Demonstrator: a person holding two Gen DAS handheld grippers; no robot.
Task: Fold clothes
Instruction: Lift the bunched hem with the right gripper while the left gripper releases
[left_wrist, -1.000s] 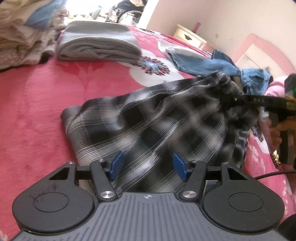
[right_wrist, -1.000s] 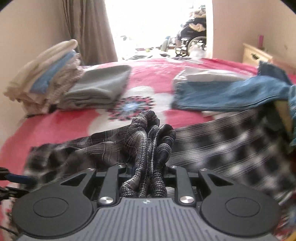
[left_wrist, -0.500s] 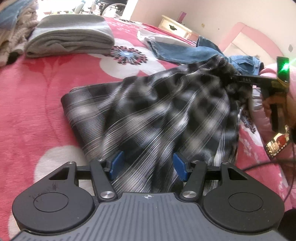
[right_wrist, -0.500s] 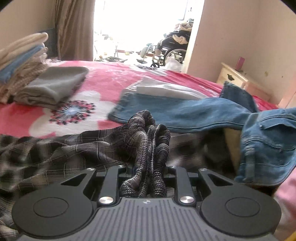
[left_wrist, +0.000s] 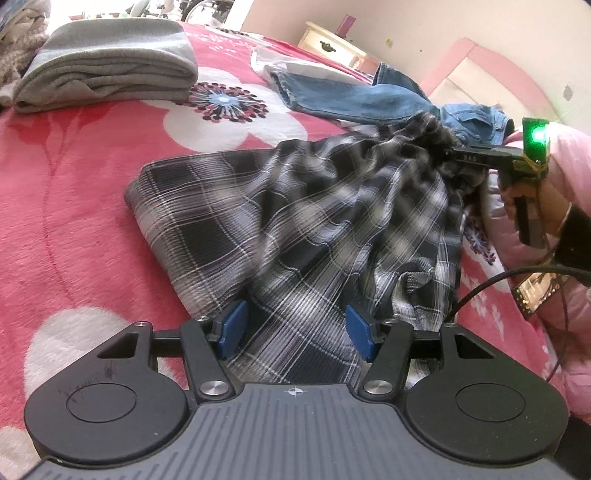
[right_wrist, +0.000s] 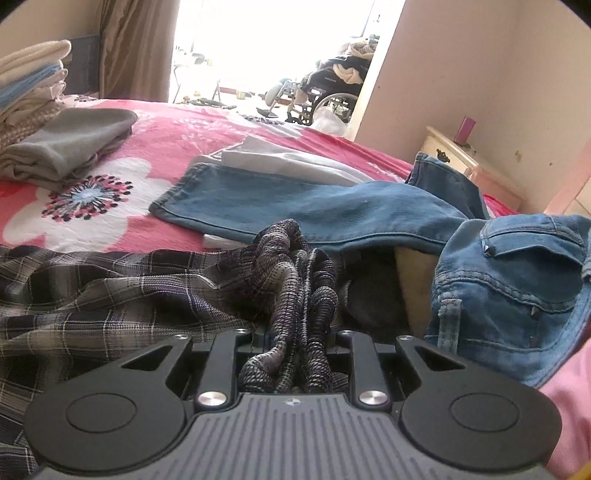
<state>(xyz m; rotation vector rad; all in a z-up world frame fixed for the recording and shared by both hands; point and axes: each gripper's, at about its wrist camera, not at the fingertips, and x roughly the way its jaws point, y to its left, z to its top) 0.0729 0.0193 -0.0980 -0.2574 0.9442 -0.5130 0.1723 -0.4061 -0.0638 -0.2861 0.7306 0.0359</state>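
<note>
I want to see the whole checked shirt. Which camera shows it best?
The left wrist view: the plaid shirt spreads out across the red blanket, nearly all visible. The right wrist view shows only a bunched handful pinched in the right gripper and some wrinkled cloth at left.

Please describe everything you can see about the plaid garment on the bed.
The plaid garment is thin woven cloth, checked black, grey and white. It lies crumpled on the red flowered blanket. The right hand-held gripper is shut on one bunched, ribbed-looking end, lifting it beside the blue jeans. The nearer end lies between the left hand-held gripper's open blue pads.
</note>
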